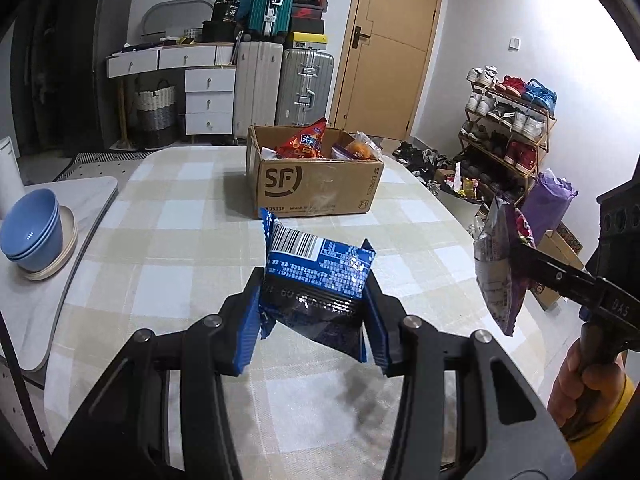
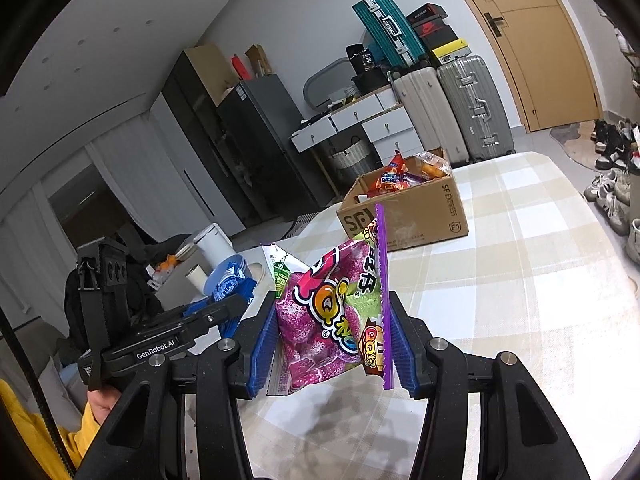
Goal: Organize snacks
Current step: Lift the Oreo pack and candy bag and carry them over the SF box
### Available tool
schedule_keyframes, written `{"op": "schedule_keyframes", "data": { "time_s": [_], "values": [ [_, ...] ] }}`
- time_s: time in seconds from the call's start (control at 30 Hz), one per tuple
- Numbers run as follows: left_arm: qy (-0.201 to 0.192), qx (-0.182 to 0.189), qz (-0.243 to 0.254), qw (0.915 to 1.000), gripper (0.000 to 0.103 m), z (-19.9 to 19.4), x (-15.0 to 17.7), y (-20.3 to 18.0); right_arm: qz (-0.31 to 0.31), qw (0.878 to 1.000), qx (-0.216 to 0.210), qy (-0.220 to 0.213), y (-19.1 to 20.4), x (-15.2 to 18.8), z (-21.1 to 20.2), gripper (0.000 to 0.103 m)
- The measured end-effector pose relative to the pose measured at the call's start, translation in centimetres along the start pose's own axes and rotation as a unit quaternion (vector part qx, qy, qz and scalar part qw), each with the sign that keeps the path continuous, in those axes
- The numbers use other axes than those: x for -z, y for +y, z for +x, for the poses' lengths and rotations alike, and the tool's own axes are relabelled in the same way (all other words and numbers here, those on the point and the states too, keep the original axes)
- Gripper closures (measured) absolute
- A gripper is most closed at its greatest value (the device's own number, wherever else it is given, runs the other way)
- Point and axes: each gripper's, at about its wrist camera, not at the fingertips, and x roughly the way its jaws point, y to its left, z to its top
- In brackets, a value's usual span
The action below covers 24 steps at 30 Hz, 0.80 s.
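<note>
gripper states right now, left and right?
Left gripper: shut on the blue snack packet, held above the table.
Right gripper: shut on the purple gummy candy bag.

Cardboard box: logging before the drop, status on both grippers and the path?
Left gripper shut on blue packet. Right gripper shut on purple candy bag. Cardboard box open, path unobstructed.

I'm in a lived-in home, at my table (image 1: 160,216) with its checked cloth. Beyond it stand stacked suitcases (image 1: 280,80) beside a wooden door (image 1: 396,48); right of it a crowded shoe rack (image 1: 508,120), left of it blue bowls (image 1: 34,232).
</note>
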Motion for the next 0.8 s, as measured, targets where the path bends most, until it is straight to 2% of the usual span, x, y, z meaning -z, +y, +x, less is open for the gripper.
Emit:
{"op": "schedule_keyframes", "data": {
  "time_s": [0.17, 0.37, 0.53, 0.8],
  "values": [
    [0.006, -0.002, -0.001, 1.0, 0.061, 0.8, -0.1, 0.4, 0.013, 1.0, -0.006, -0.004, -0.5, -0.4, 0.5, 0.052],
    [0.017, 0.001, -0.003, 0.9999, 0.061, 4.1, -2.4, 1.6, 0.026, 0.999, -0.022, -0.009, -1.7, -2.9, 2.3, 0.052],
    [0.023, 0.012, -0.014, 0.9996, 0.061, 7.1, -6.3, 3.0, 0.028, 0.999, -0.038, -0.02, -2.4, -7.2, 4.0, 0.052],
    [0.002, 0.002, 0.017, 0.9999, 0.061, 11.6, -15.0, 4.0, 0.001, 0.999, -0.043, -0.016, -2.7, -16.0, 7.4, 0.052]
  ]
}}
